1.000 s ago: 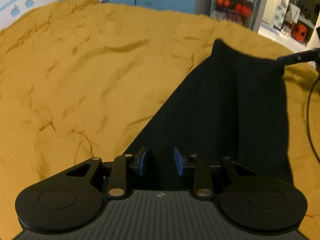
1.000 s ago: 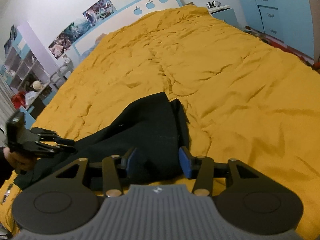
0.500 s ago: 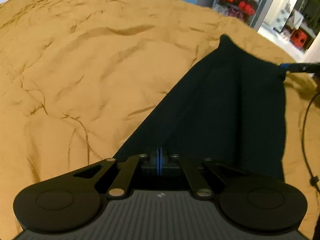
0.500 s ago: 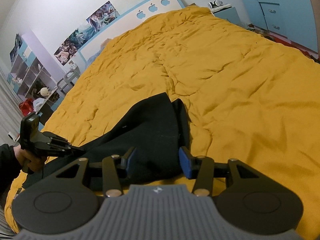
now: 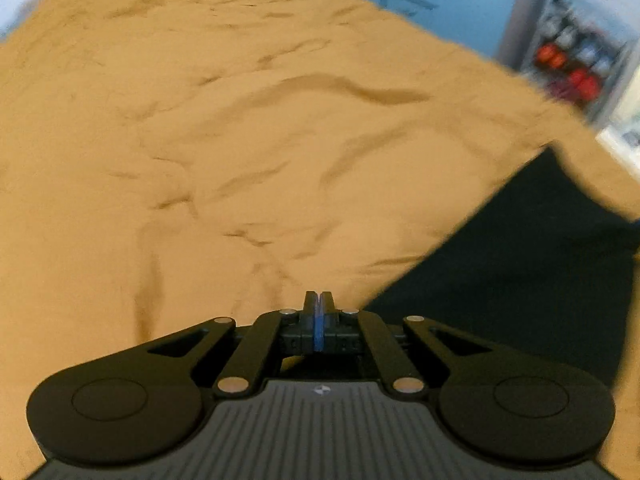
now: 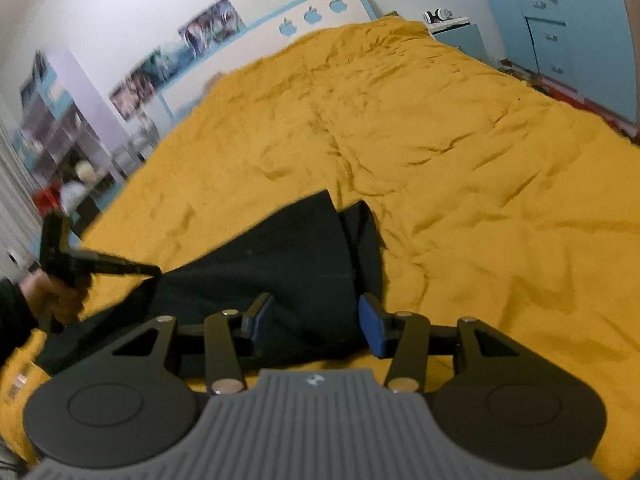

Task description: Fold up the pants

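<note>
Left gripper (image 5: 319, 312): fingers pressed fully together at the corner of the black pants (image 6: 288, 264); whether cloth is pinched cannot be told. Right gripper (image 6: 316, 322): fingers about half apart, straddling the pants' near edge without pressing. The pants lie on the yellow bed cover (image 6: 460, 152).

The yellow bedspread (image 6: 460, 152) lies open and bare across most of the bed, so a hand could pass freely above it toward the headboard (image 6: 280, 36). Only the dark pants (image 6: 296, 264) cover its near edge. On the left the left gripper (image 6: 154, 270) and the hand (image 6: 52, 296) holding it block the way. Blue drawers (image 6: 548, 20) and a nightstand (image 6: 460, 34) bound the far side.
</note>
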A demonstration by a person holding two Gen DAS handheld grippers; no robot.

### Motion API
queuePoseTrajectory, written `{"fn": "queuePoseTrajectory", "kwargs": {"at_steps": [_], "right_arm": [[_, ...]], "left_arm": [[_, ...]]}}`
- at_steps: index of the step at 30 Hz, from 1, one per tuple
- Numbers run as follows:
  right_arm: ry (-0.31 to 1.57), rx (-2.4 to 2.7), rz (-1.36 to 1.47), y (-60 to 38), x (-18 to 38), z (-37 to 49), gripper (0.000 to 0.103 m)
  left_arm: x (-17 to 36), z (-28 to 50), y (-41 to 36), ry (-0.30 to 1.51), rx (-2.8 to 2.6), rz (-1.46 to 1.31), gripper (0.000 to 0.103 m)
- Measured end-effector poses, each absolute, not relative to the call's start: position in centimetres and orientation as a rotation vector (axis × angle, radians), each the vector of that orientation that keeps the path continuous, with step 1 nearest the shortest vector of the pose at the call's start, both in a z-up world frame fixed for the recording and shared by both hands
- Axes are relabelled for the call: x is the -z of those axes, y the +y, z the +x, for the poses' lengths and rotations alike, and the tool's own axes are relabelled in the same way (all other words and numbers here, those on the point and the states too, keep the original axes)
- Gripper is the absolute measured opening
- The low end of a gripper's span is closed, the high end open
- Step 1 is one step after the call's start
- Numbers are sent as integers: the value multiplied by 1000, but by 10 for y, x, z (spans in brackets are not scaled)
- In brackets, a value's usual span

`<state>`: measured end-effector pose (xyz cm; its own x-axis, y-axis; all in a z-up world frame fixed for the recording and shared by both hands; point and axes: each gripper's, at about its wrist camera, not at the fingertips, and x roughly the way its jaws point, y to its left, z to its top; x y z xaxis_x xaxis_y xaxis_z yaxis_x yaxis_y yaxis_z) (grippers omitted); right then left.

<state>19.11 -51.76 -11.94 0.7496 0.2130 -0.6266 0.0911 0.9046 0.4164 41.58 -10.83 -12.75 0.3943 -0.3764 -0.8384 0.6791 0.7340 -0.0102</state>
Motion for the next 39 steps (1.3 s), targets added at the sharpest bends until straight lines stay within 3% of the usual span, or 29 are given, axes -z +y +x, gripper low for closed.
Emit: {"fn": "queuePoseTrajectory", "kwargs": {"at_steps": [3, 7, 11, 16, 23, 37, 39], "right_arm": [[754, 21, 286, -504, 118, 192, 44], [702, -8, 302, -504, 109, 197, 44], [711, -63, 374, -517, 105, 223, 44], [820, -50, 429, -520, 111, 248, 46], [776, -18, 489, -517, 103, 205, 51], [784, -35, 535, -504, 104, 175, 51], [785, -40, 535, -505, 104, 173, 51]], "left_arm": [[126, 416, -113, 891, 602, 348, 2], [97, 402, -100, 821, 572, 175, 9], [74, 347, -97, 796, 683, 123, 32], [77, 269, -91, 820, 712, 160, 33], [95, 202, -78, 840, 723, 137, 35], [122, 179, -131, 772, 734, 470, 37], [121, 172, -132, 746, 733, 521, 42]]}}
